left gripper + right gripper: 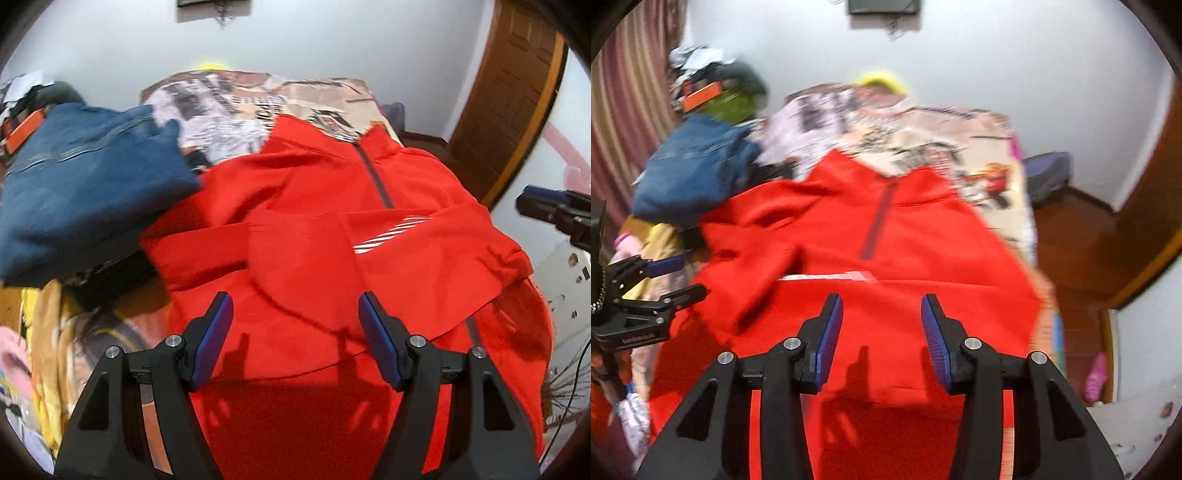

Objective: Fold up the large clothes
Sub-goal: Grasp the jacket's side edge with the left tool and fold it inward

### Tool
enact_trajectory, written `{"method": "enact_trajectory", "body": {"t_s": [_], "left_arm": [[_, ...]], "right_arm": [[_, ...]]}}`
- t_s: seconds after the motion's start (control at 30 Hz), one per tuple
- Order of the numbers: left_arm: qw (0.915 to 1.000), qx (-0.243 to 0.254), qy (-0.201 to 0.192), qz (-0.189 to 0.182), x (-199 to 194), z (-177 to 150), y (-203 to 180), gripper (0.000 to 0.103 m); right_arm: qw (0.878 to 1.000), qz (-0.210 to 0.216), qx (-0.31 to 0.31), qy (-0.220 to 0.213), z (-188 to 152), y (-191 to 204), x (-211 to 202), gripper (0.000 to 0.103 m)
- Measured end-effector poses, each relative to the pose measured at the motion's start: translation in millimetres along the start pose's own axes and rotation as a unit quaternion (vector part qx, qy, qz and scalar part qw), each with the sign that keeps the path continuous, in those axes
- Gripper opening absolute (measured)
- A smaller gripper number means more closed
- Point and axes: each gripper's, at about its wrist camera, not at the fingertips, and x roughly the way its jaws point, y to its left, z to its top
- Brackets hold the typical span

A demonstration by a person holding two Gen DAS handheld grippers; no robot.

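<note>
Red garment: one red zip-neck top was seen spread over the bed, collar at the far end, partly folded, with one sleeve laid across the chest.
Zip: one dark zip was seen running from the collar down the chest.
Stripe mark: one patch of white slanted stripes was counted on the chest, beside the folded sleeve.
Left claw: one left claw was held above the near part of the red top, its two blue-padded fingers spread wide, nothing caught between them.
Right claw: one right claw was held over the near hem of the top, its two fingers spread apart, nothing pinched; whether the tips touched the cloth could not be told.
Claws seen across views: the right claw was caught at the right edge of the left wrist view, and the left claw at the left edge of the right wrist view.
Blue garment: one blue denim piece was lying folded at the left of the red top, its edge overlapping the top's shoulder.
Bed: one bed with a printed cover was carrying both garments.
Yellow item: one yellow thing was seen at the bed's far end, too blurred to identify.
Clutter: one pile of mixed things was seen in the far left corner.
Curtain: one striped curtain was hanging at the left.
Door: one brown wooden door was seen at the right.
</note>
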Motion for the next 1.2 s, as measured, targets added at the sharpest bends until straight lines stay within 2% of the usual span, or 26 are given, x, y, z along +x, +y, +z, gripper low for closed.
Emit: {"method": "enact_trajectory", "body": {"t_s": [0.07,0.13,0.2,0.33,0.6,0.63,0.67,0.73,0.9,1.03,1.2], "left_arm": [[0.9999,0.004,0.009,-0.009,10,6,-9,0.069],[0.9996,0.005,0.020,-0.018,22,11,-16,0.069],[0.9993,0.003,0.032,-0.021,35,16,-21,0.069],[0.9986,0.009,0.051,0.004,63,23,-29,0.066],[0.9968,0.012,0.071,0.035,90,26,-30,0.037],[0.9970,0.010,0.070,0.032,90,27,-29,0.030],[0.9973,0.008,0.067,0.028,89,28,-27,0.017],[0.9978,0.012,0.056,0.035,84,32,-25,0.002],[0.9986,0.025,-0.013,0.045,46,46,-18,0.002],[0.9951,0.028,-0.080,0.051,-1,51,-5,0.002],[0.9896,0.025,-0.123,0.069,-36,41,10,0.002]], "right_arm": [[1.000,-0.017,0.012,-0.010,-3,-15,-8,0.045],[0.999,-0.032,0.026,-0.021,-8,-32,-16,0.055],[0.997,-0.054,0.044,-0.035,-15,-50,-26,0.059],[0.995,-0.062,0.074,-0.035,-27,-74,-30,0.060],[0.992,-0.040,0.116,0.009,-54,-95,-6,0.061],[0.992,-0.035,0.120,0.016,-56,-95,0,0.061],[0.992,-0.031,0.122,0.021,-58,-95,3,0.061],[0.991,-0.025,0.128,0.030,-61,-96,11,0.061],[0.989,-0.002,0.140,0.045,-59,-93,28,0.061],[0.987,0.014,0.152,0.050,-58,-90,38,0.061],[0.986,0.026,0.153,0.068,-61,-81,52,0.061]]}}
